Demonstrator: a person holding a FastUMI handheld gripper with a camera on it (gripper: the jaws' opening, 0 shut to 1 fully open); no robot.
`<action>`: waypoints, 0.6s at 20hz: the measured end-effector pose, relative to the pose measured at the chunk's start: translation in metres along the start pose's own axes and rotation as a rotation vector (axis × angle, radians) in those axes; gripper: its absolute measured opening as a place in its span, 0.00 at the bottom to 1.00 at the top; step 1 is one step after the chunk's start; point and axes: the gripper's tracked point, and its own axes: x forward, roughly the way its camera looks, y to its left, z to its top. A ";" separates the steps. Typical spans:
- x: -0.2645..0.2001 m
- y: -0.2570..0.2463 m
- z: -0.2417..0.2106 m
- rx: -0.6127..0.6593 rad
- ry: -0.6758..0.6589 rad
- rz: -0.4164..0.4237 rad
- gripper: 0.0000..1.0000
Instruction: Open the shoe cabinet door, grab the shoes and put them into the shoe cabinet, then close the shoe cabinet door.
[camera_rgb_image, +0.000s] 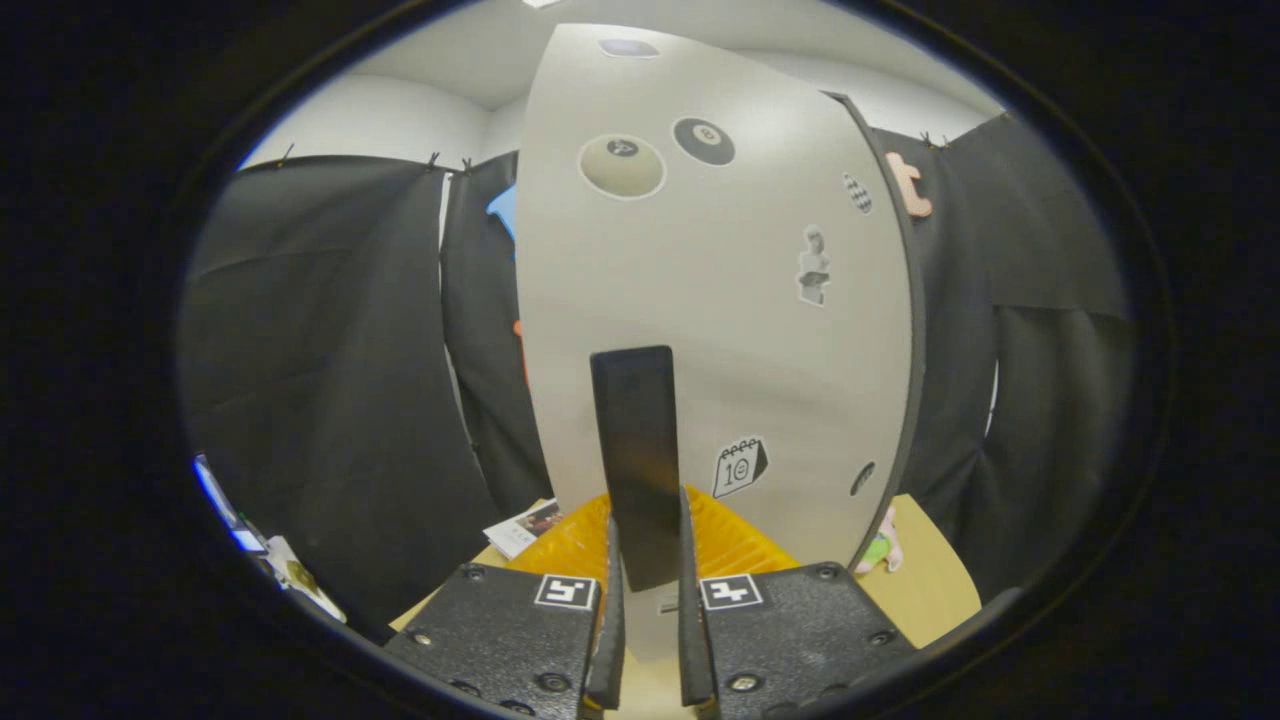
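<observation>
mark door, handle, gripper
door (720, 330): gripper view, bare panel right of handle
handle (636, 440): gripper view, mid bar
gripper (650, 610): gripper view, midway between jaws shut on handle

The cabinet door hides most of the table; its stickers look too small to tell.

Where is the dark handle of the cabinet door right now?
In the gripper view, the dark handle stands upright on the pale cabinet door, its lower end held between the fingers of the gripper, left of a calendar sticker.
</observation>
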 end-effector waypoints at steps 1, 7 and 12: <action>-0.009 -0.006 0.000 -0.002 -0.003 -0.007 0.25; -0.062 -0.052 -0.007 0.000 -0.012 -0.048 0.22; -0.093 -0.098 -0.010 0.015 -0.012 -0.072 0.17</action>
